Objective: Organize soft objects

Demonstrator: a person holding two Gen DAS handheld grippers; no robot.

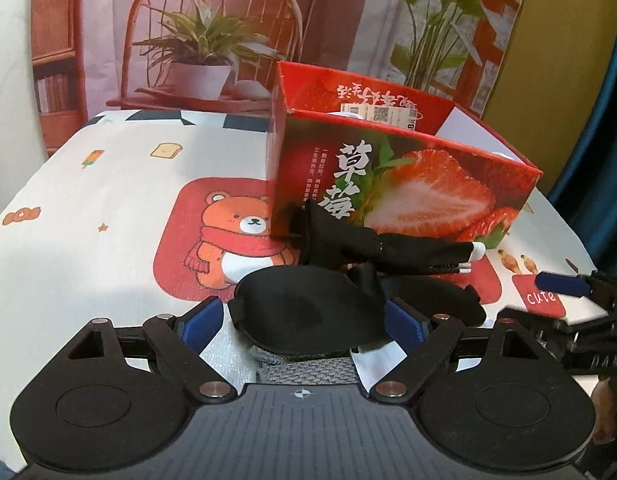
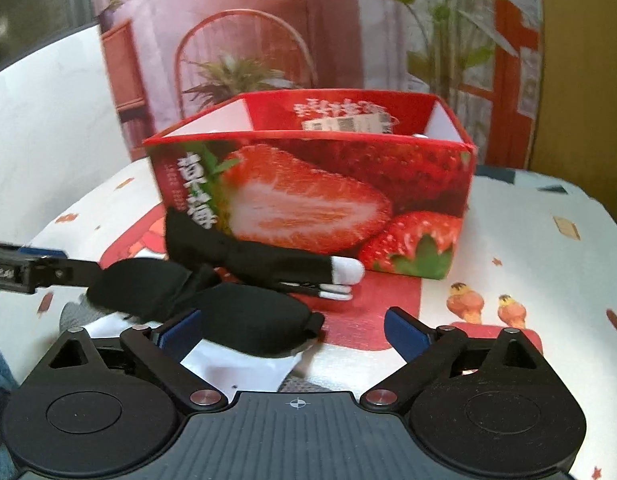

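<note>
**Asker:** Looking at both wrist views, where do the soft things lie, and what are the tongs doing?

**Describer:** On a cartoon-print tablecloth, a black eye mask lies low in the middle of the left wrist view, directly between the blue pads of the left tongs. Those jaws stand wide apart and hold nothing; whether a pad brushes the mask I cannot tell. Under the mask show bits of grey knit and white fabric.

**Asker:** And the right side?

**Describer:** In the right wrist view, the right tongs are also wide open and empty. The same mask sits lower left of centre, its right end reaching in past the left-hand pad.

**Asker:** Which way does the mask run?

**Describer:** Its long axis runs left to right across both frames, so it lies crosswise to the tongs' pointing direction. The left tongs are centred over one lobe; the right tongs only reach its end. I judge the left the better placed.

**Asker:** Anything else nearby?

**Describer:** A black sock with a white toe lies just behind the mask, against the front of an open red strawberry box, mid-frame right. The box is the likely destination.
</note>
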